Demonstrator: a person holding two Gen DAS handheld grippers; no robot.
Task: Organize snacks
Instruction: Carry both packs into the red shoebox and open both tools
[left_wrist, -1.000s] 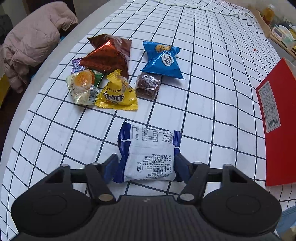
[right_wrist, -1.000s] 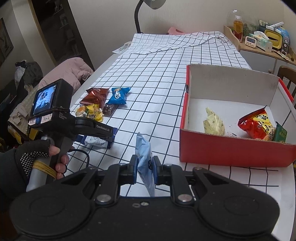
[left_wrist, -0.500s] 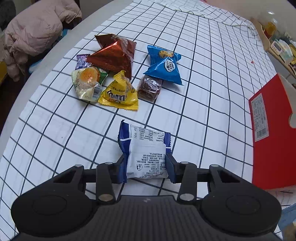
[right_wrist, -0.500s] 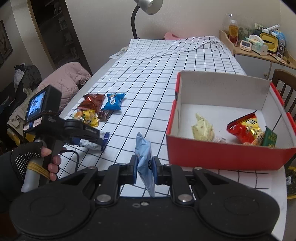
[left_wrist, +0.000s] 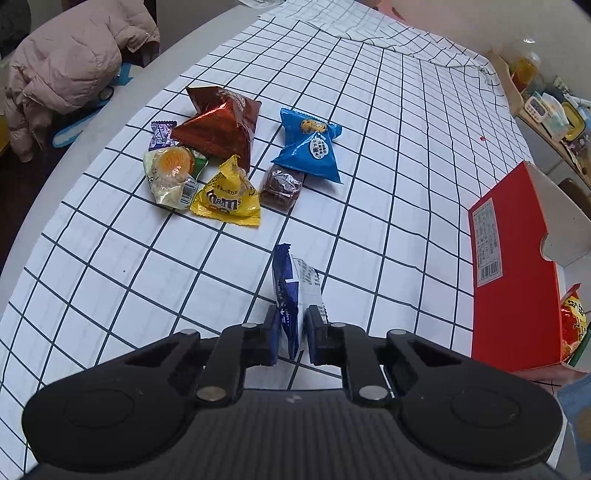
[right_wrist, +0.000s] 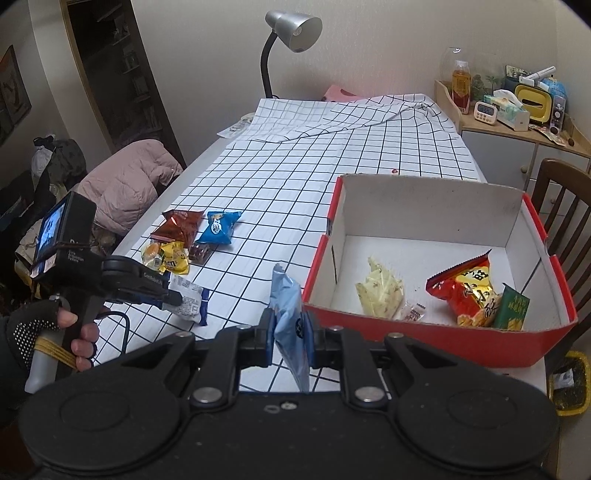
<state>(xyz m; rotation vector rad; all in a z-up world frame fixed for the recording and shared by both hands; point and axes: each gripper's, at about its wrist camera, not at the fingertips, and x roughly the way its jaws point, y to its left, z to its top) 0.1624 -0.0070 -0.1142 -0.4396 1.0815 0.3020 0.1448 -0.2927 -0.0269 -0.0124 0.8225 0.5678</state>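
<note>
On the checked bench (left_wrist: 388, 155), the left claw (left_wrist: 290, 338) has just been closing and now pinches a blue-and-white snack packet (left_wrist: 295, 291), squeezed narrow between its pads. The right claw (right_wrist: 290, 341) is clamped on a pale blue packet (right_wrist: 286, 314) (held edge-up) just beside the red box (right_wrist: 436, 338), which holds several snacks. Six loose snacks (left_wrist: 229, 155) lie clustered farther back.

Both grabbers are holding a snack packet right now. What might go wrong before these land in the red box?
The left gripper pinches the white-and-blue packet only by one end, so the crumpled wrapper might slip out. The right gripper holds the pale blue packet hanging below its fingers; it may catch the red box on its near wall.
</note>
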